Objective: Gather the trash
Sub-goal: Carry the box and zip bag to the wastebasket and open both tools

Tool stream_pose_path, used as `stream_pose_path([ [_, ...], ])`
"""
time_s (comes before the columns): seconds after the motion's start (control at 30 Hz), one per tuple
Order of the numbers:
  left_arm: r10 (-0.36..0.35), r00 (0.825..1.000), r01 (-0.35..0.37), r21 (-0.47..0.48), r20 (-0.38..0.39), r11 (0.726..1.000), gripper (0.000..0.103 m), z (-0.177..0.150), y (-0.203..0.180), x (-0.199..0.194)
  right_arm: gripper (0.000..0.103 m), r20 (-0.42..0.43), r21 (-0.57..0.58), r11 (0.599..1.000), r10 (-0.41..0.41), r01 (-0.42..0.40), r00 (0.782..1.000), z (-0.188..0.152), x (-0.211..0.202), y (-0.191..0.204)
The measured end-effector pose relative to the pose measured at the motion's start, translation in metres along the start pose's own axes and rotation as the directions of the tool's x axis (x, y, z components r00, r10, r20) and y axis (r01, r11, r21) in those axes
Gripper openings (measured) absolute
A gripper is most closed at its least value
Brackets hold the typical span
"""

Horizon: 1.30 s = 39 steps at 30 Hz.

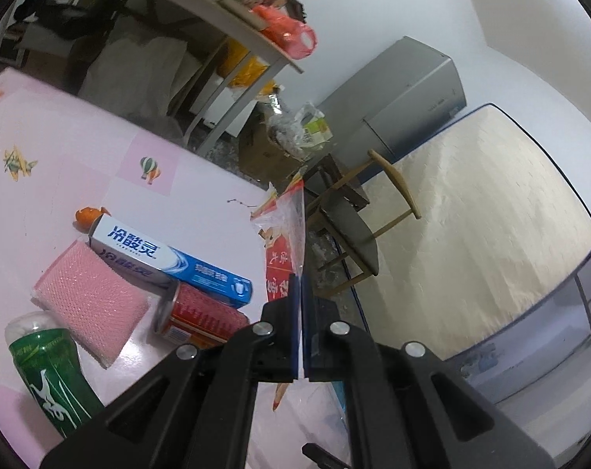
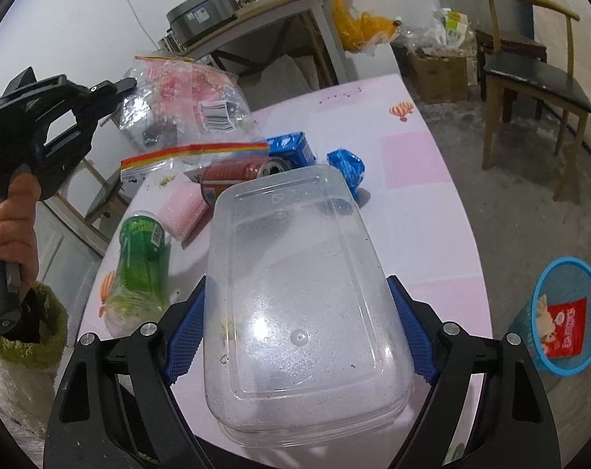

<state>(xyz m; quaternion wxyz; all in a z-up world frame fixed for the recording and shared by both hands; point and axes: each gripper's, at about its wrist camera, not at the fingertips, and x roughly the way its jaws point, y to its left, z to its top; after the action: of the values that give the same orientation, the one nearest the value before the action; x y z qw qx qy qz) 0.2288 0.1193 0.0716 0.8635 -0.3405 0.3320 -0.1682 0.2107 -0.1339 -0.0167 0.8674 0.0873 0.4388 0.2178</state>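
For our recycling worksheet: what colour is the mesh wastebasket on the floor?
Light blue; the wastebasket shows best in the right wrist view.

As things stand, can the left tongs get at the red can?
Probably not yet. The left tongs are shut on the clear zip bag, held up above the table, so they are occupied. The red can lies exposed beside the toothpaste box, nothing on top; release the bag first.

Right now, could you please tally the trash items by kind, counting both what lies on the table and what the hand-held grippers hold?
Bottles: 1
Cans: 1
Boxes: 1
Sponges: 1
Wrappers: 1
Bags: 1
Containers: 1
Peels: 1
Total: 8
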Motion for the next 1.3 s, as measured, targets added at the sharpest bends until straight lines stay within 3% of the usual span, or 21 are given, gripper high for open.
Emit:
stream_pose_path([
  [0.43,-0.052,0.999,0.052,0.108,-0.004,0.993,0.0,-0.022,-0.053,-0.01,0.081,0.096,0.066,0.997,-0.044,0.038,0.994,-0.005,-0.052,-0.022],
  [0.6,-0.084,0.995,0.09,0.154,-0.047,0.984,0.0,-0.034,-0.084,0.011,0.081,0.155,0.157,0.984,-0.11,0.085,0.982,-0.011,-0.083,-0.059],
  [0.77,-0.115,0.981,0.144,0.193,-0.156,0.971,0.0,-0.057,-0.126,0.059,0.081,0.186,0.28,0.947,-0.215,0.158,0.959,-0.027,-0.114,-0.109],
  [0.9,-0.125,0.949,0.195,0.228,-0.289,0.954,0.0,-0.09,-0.166,0.117,0.081,0.178,0.416,0.879,-0.33,0.233,0.927,-0.05,-0.142,-0.163],
  [1.07,-0.08,0.888,0.217,0.26,-0.454,0.941,0.0,-0.138,-0.199,0.194,0.081,0.12,0.587,0.765,-0.407,0.266,0.905,-0.082,-0.157,-0.231],
  [1.27,0.036,0.765,0.184,0.273,-0.643,0.944,0.001,-0.207,-0.211,0.294,0.081,0.032,0.711,0.657,-0.386,0.251,0.922,-0.107,-0.135,-0.3],
  [1.3,0.056,0.754,0.172,0.278,-0.655,0.945,0.001,-0.216,-0.211,0.307,0.081,0.022,0.723,0.646,-0.379,0.247,0.925,-0.109,-0.129,-0.307],
])
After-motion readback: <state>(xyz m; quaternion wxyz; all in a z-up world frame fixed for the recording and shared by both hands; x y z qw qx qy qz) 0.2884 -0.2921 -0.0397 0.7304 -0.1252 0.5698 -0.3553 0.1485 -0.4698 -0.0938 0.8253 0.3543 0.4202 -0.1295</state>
